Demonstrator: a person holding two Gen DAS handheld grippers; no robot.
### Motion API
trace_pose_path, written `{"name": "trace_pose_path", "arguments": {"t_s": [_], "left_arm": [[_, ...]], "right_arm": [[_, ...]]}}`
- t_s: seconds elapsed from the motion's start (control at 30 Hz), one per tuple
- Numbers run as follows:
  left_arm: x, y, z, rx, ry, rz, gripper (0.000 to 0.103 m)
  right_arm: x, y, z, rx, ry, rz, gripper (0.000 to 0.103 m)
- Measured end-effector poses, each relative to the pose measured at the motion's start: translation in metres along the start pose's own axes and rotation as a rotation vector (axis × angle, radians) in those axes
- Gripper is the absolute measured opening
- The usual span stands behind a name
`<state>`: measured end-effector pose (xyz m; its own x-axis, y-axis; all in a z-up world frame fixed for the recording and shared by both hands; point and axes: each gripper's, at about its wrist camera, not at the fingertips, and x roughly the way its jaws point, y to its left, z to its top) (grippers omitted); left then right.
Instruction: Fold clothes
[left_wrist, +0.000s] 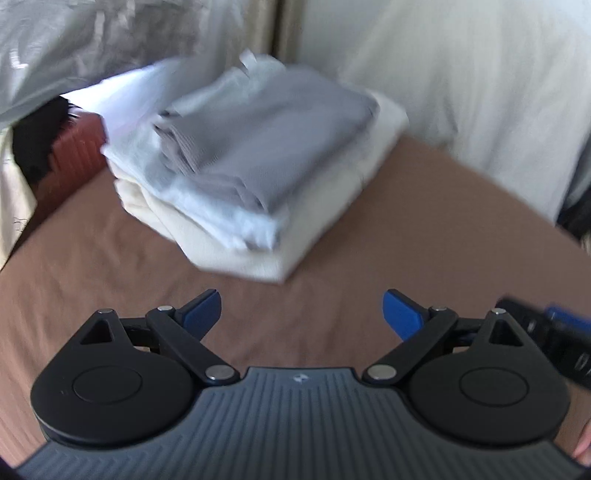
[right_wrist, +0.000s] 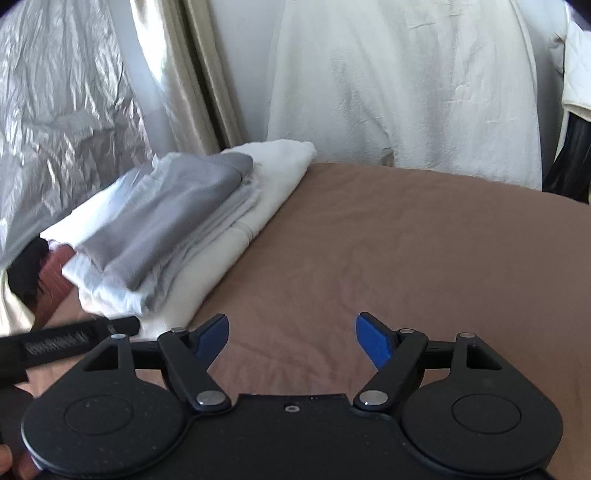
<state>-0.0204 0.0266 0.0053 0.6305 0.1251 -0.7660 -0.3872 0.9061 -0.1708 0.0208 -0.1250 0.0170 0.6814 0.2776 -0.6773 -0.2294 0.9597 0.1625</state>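
A stack of folded clothes sits on the brown bed sheet (left_wrist: 406, 229): a grey garment (left_wrist: 266, 147) on top, a pale blue-white one (left_wrist: 155, 155) under it, a cream one (left_wrist: 325, 218) at the bottom. My left gripper (left_wrist: 301, 314) is open just in front of the stack, nothing between its blue pads. The right wrist view has the same stack at the left, grey garment (right_wrist: 173, 218) uppermost. My right gripper (right_wrist: 291, 341) is open over bare brown sheet (right_wrist: 424, 258), right of the stack. The left gripper's finger (right_wrist: 74, 339) shows at that view's left edge.
A large white pillow or duvet (right_wrist: 406, 92) leans at the head of the bed. Crinkled silver plastic (right_wrist: 55, 110) and a beige curtain (right_wrist: 177, 74) stand at the left. A reddish-brown object (left_wrist: 77, 144) and something black lie beyond the bed's left edge.
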Motion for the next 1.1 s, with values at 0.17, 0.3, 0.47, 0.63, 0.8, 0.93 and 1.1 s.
{"name": "trace_pose_path", "arguments": {"t_s": [0.17, 0.3, 0.47, 0.63, 0.8, 0.93, 1.1], "left_arm": [[-0.002, -0.003, -0.003, 0.024, -0.005, 0.008, 0.096], [-0.005, -0.005, -0.004, 0.03, -0.023, 0.026, 0.096], [-0.009, -0.008, -0.005, 0.038, -0.046, 0.049, 0.096], [-0.01, -0.015, -0.009, 0.047, -0.072, 0.075, 0.096], [-0.012, -0.023, -0.012, 0.057, -0.098, 0.102, 0.096], [-0.014, -0.025, -0.013, 0.061, -0.119, 0.129, 0.101], [-0.012, -0.025, -0.013, 0.062, -0.113, 0.148, 0.101]], "right_arm": [[-0.011, -0.004, -0.005, 0.001, 0.015, -0.012, 0.084], [-0.015, -0.015, -0.005, 0.078, 0.048, 0.007, 0.085], [-0.021, -0.027, -0.014, 0.13, 0.037, -0.012, 0.086], [-0.022, -0.041, -0.025, 0.151, 0.016, -0.045, 0.086], [-0.023, -0.054, -0.028, 0.208, 0.026, -0.077, 0.086], [-0.031, -0.052, -0.025, 0.208, 0.002, -0.062, 0.087], [-0.036, -0.049, -0.024, 0.198, -0.015, -0.067, 0.087]]}}
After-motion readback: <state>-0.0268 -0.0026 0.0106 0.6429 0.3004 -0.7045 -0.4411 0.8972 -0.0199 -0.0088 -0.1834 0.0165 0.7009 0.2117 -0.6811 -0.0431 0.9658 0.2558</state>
